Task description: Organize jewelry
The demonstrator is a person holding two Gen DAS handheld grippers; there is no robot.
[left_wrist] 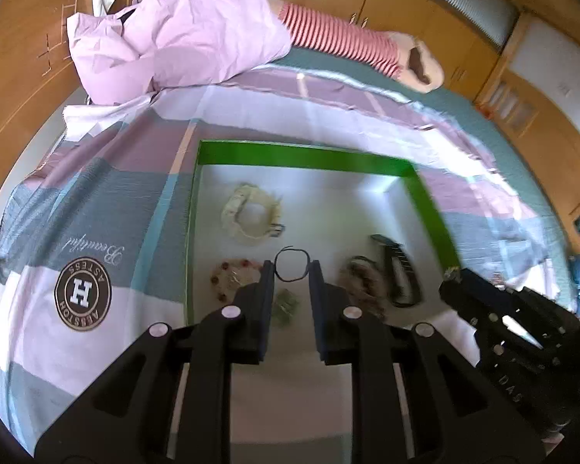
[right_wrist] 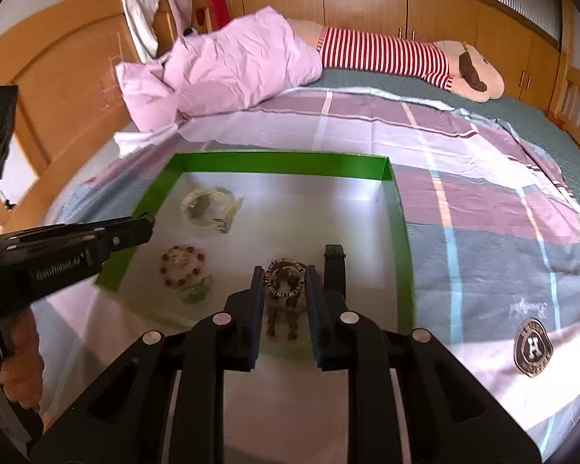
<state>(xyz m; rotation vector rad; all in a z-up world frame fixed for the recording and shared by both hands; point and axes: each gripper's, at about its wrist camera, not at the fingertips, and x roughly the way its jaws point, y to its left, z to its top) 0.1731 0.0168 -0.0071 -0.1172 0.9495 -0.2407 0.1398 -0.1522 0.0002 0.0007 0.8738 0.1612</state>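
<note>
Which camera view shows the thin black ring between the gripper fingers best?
The left wrist view shows it best: the thin black ring sits centred and unblocked between the left gripper fingertips, over the green-rimmed tray. In the right wrist view I cannot find it; the left gripper appears side-on, and its tip hides anything held.

green tray rim (right_wrist: 274,162) walls jewelry, above open

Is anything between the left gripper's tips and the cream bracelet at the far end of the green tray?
Only the thin black loop between the tips of the left gripper sits on that line. Past it the tray floor is bare up to the cream bracelet; the red bead bracelet lies off to the left.
</note>
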